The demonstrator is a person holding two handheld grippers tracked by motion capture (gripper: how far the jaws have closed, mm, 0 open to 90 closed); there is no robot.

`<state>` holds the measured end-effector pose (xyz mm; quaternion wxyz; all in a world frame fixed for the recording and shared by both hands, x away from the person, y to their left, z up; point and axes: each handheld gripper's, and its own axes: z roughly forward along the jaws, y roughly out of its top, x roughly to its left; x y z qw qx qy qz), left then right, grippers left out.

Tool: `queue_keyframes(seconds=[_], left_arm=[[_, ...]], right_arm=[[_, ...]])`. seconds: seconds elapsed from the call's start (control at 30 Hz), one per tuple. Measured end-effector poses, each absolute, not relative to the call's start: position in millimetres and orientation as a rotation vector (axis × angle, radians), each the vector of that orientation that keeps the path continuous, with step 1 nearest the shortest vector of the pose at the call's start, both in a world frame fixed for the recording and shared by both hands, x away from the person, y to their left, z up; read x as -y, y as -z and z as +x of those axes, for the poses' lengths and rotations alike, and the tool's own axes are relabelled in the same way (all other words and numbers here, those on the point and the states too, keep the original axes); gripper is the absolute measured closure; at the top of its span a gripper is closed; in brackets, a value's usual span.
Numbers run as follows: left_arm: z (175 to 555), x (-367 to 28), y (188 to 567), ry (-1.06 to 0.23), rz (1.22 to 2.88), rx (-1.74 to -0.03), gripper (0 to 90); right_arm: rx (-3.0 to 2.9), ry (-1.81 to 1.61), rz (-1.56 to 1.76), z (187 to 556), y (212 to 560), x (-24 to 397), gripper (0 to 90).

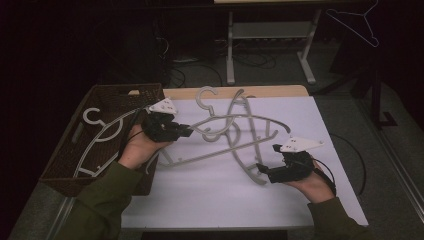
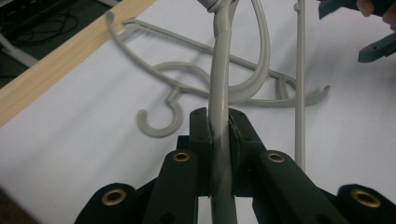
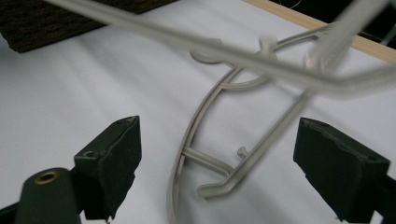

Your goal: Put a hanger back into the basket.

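High view: the left gripper (image 1: pixel 187 131), at 9 o'clock on the table (image 1: pixel 210 200), is clenched on a grey hanger (image 1: pixel 235 120) lifted off the white surface. At 4 o'clock, the right gripper (image 1: pixel 261 169) stands released beside a second hanger (image 1: pixel 250 165) lying flat. A basket (image 1: pixel 67 160) sits at far left.

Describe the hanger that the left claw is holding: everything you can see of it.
The held hanger is pale grey, plastic by its look: a hook, two curved shoulder arms and a straight lower bar. The left claw is shut on one arm, pads pressing both sides. It hangs tilted above the white tabletop, casting a shadow, over a second grey hanger lying below. Whether the two touch is unclear.
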<state>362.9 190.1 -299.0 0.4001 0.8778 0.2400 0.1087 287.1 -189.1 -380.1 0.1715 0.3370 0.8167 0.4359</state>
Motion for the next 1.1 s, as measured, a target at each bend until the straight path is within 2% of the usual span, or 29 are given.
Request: queue_keyframes(seconds=[0.2,0.6,1.1], left_arm=[[367.2,-223.0,286.3,-0.312,2.171,-0.692,82.3],[373.6,-312.9,270.3,-0.416,2.059,-0.888,82.3],[367.1,-396.8,266.8,-0.532,1.96,-1.083,82.3]], right_arm=[[-2.333,-1.216,0.963,289.0,384.7,188.7,13.9],[-2.333,-1.209,1.002,291.8,389.5,190.4,13.6],[-2.335,-1.195,1.007,293.4,392.1,190.4,13.5]])
